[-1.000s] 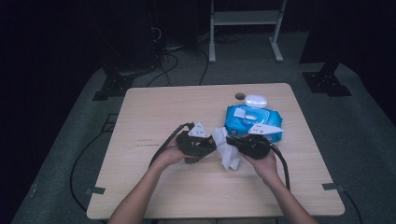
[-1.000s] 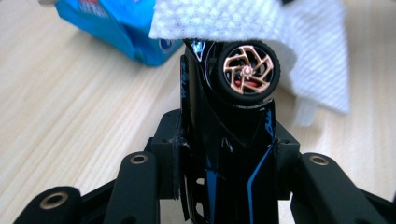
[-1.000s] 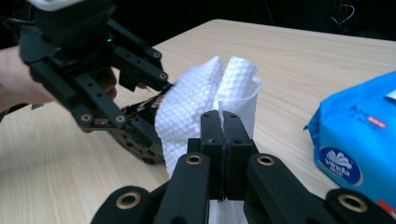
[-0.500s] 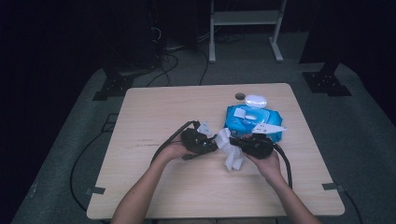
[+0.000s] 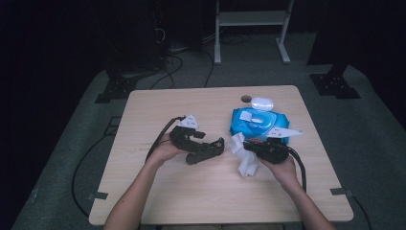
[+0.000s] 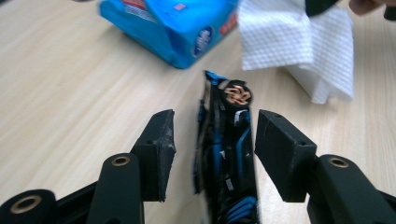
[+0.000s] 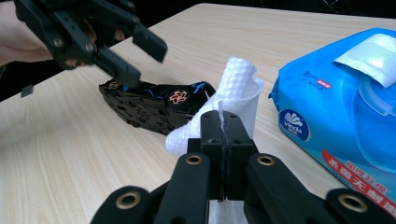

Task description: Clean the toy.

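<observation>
A black and blue toy car (image 6: 228, 154) lies on its side on the wooden table (image 5: 158, 191), between the jaws of my left gripper (image 6: 215, 119). Those jaws have just been opening, and a gap shows on each side of the car, so the pads do not press it. From the right gripper view, the left gripper (image 7: 140, 60) hovers over the car (image 7: 154, 106). My right gripper (image 7: 223, 122) is shut on a white wet wipe (image 7: 236, 86). In the high view the wipe (image 5: 245, 158) hangs from the right gripper (image 5: 250, 143), just right of the left gripper (image 5: 213, 147).
A blue pack of wet wipes (image 5: 258, 122) lies behind the right gripper, its flap open. A small white oval object (image 5: 262, 103) and a dark round spot (image 5: 246, 99) sit beyond it. Cables trail from both grippers off the table.
The left gripper has drawn a little to the left, and a gap now shows between it and the wipe. The right hand has kept its place with the wipe.
</observation>
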A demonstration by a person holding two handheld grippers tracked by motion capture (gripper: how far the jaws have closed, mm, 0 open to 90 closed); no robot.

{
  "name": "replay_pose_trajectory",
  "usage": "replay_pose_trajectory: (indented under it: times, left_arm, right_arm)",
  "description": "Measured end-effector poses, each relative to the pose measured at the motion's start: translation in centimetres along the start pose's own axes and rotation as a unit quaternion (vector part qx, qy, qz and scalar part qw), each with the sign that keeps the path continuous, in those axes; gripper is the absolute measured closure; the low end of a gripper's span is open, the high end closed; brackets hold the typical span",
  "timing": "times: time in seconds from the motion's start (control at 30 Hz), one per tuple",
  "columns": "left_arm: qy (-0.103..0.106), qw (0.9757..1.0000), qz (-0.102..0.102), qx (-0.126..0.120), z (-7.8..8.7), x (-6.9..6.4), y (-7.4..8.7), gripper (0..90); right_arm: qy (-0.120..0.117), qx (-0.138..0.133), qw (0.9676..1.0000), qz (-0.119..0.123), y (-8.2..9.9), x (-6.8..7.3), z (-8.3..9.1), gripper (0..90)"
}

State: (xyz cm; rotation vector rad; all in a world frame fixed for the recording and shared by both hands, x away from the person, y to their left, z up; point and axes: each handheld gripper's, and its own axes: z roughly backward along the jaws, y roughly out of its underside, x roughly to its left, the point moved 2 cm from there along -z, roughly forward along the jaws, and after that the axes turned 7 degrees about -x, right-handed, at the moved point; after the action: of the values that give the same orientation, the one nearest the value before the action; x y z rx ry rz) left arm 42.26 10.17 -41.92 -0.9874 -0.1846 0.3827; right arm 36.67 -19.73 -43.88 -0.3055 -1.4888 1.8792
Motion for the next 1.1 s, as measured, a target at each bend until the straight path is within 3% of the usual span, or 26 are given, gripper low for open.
replay_pose_trajectory:
  times: [0.13, 0.17, 0.23, 0.4, 0.47, 0.67, 0.9, 1.1]
  left_arm:
    - [-0.010, 0.9998, 0.010, 0.011, -0.1, 0.4, 0.5, 45.8]
    - [-0.013, 0.9996, 0.001, 0.024, -0.2, 0.4, 0.7, 45.6]
    - [-0.011, 0.9997, 0.009, 0.019, -0.5, 0.4, 0.9, 44.4]
    - [-0.017, 0.9997, -0.006, 0.018, -0.5, 0.0, 0.9, 44.1]
    - [-0.023, 0.9995, -0.014, 0.016, -0.5, -0.3, 0.9, 44.7]
    - [-0.015, 0.9996, -0.022, 0.000, -0.4, -1.6, 1.3, 44.0]
    - [-0.020, 0.9990, -0.039, -0.003, -0.8, -3.3, 1.7, 41.7]
    - [-0.023, 0.9975, -0.058, 0.034, -2.3, -4.4, 2.8, 40.5]
  right_arm:
    - [-0.001, 0.002, 1.0000, 0.003, -0.1, -0.1, 0.2, 88.5]
    - [-0.001, 0.002, 1.0000, 0.004, -0.1, -0.1, 0.2, 88.5]
    - [0.000, 0.005, 1.0000, 0.004, -0.1, -0.2, 0.3, 88.5]
    - [0.002, 0.008, 0.9999, 0.008, 0.0, -0.4, 0.6, 88.5]
    - [0.004, 0.009, 0.9999, 0.008, 0.0, -0.5, 0.8, 88.5]
    - [0.014, 0.013, 0.9997, 0.012, 0.1, -0.9, 1.7, 88.2]
    - [0.031, 0.027, 0.9990, 0.016, 0.8, -1.7, 2.4, 88.2]
    - [0.041, 0.034, 0.9985, 0.014, 1.6, -2.5, 2.8, 88.2]
